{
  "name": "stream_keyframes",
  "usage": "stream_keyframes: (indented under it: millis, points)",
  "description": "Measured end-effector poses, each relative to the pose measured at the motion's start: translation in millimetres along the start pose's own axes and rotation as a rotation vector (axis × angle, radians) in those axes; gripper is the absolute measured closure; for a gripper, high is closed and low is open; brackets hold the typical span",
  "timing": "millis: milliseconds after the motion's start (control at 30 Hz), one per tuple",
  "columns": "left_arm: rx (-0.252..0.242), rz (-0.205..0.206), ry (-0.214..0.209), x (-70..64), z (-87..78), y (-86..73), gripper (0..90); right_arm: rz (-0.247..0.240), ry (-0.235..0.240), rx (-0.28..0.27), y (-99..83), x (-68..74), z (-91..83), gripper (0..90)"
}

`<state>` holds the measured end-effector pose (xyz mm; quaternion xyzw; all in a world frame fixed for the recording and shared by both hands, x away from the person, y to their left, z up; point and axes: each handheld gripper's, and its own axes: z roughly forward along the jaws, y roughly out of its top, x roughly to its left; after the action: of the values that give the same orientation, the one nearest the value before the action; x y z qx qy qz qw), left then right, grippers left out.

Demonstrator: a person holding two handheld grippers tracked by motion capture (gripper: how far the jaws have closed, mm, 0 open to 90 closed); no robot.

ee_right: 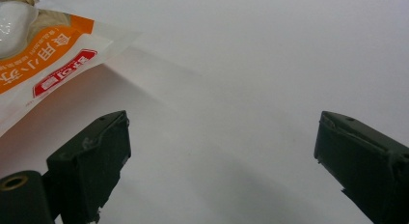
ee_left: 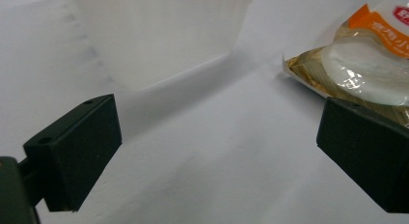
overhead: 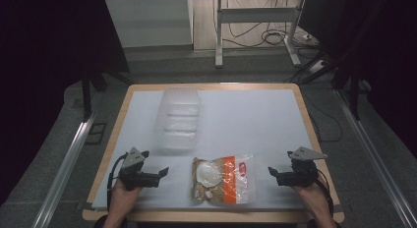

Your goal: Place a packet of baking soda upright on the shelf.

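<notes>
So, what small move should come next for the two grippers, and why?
Probably both should ease inward toward the bag. It lies flat between the left gripper and the right gripper, touched by neither. Both stand open with only white table cover between their jaws. The clear container waits behind the bag.

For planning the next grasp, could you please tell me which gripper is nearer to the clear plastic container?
Left. The left gripper sits just below the clear plastic container, near its front left corner. The right gripper is farther off to the right, beyond the snack bag.
</notes>
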<state>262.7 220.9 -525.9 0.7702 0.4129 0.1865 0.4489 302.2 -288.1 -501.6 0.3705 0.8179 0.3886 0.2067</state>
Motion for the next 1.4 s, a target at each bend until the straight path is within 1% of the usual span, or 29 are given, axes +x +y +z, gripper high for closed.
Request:
stream_keyframes:
  millis: [133, 200, 300, 467, 633, 933, 1133, 1300, 1400]
  points:
    - [0.000, 0.004, -0.004, -1.4, 1.1, 0.5, 1.9, -0.003, -0.001, 0.000, 0.2, 0.7, -0.2, 6.0]
    - [0.002, 0.004, 0.005, -0.7, 0.9, 0.3, 2.0, -0.008, 0.000, 0.004, 0.6, 1.5, 0.8, 6.0]
    - [0.003, 0.003, 0.006, -0.1, 0.6, 0.2, 2.3, -0.011, 0.003, 0.008, 0.5, 1.7, 1.8, 6.1]
    - [0.012, 0.018, 0.008, -2.0, 2.4, 0.5, 2.4, -0.017, 0.002, 0.009, 0.8, 2.2, 2.6, 6.0]
    - [0.014, 0.021, 0.011, -2.2, 2.9, 0.4, 2.4, -0.023, 0.003, 0.012, 1.4, 3.2, 3.2, 6.0]
    - [0.016, 0.025, 0.015, -3.2, 3.9, 0.3, 2.4, -0.021, 0.007, 0.011, 2.3, 5.2, 3.3, 6.0]
    - [0.020, 0.027, 0.014, -3.2, 4.9, 0.0, 2.3, -0.018, 0.017, 0.003, 4.3, 10.3, 3.7, 6.3]
    - [0.023, 0.034, 0.018, -3.8, 5.5, -0.2, 2.2, -0.019, 0.023, 0.002, 7.7, 17.3, 3.7, 6.3]
    - [0.023, 0.035, 0.020, -3.7, 5.6, -0.3, 2.2, -0.012, 0.023, -0.001, 9.9, 20.4, 3.6, 6.3]
